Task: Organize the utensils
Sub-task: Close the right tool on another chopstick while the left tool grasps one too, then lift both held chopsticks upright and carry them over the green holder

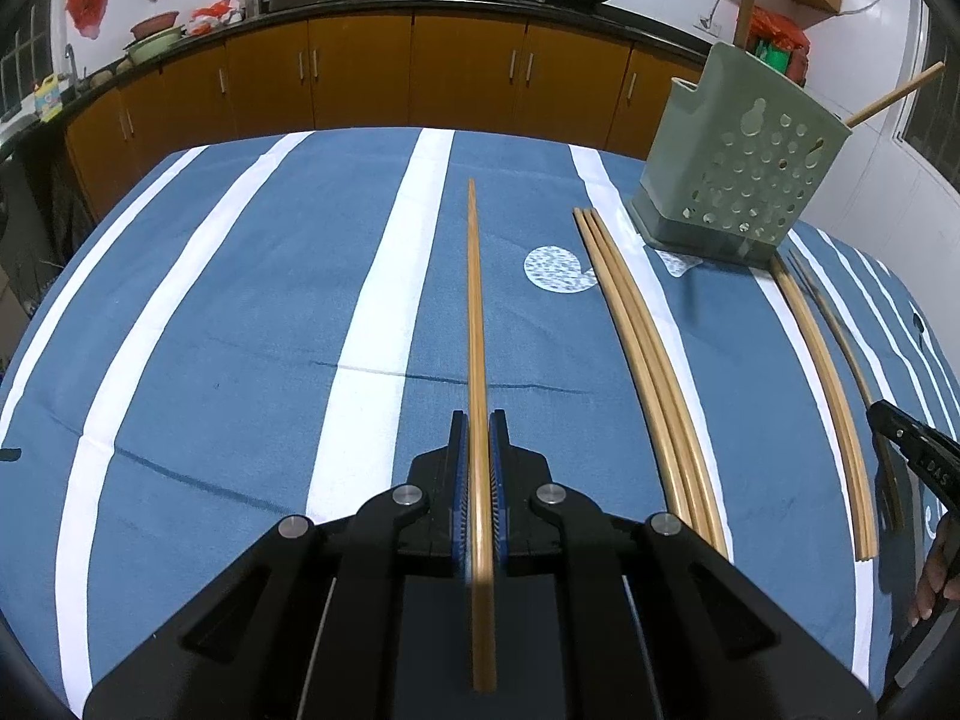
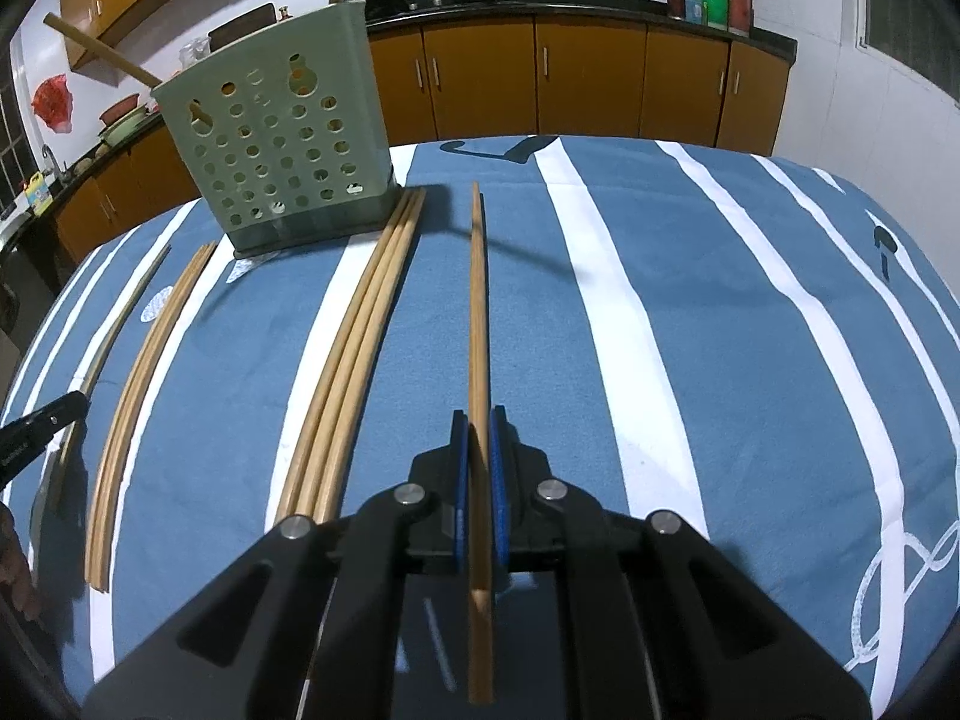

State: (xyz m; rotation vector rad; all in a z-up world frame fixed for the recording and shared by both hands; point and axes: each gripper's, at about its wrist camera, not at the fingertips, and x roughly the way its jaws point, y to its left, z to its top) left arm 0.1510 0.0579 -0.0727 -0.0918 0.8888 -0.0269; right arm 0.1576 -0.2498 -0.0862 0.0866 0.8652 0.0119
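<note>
The left gripper (image 1: pixel 478 420) is clamped on a wooden chopstick (image 1: pixel 475 300), and the right gripper (image 2: pixel 478 420) pinches another chopstick (image 2: pixel 478 300). Each stick runs lengthwise between the pads, pointing straight ahead, tips seemingly just above the blue-and-white striped tablecloth (image 1: pixel 240 330). Loose chopsticks (image 1: pixel 636 360) lie near the green perforated utensil holder (image 1: pixel 744 162). Orange kitchen cabinets (image 1: pixel 360 72) line the far wall.
</note>
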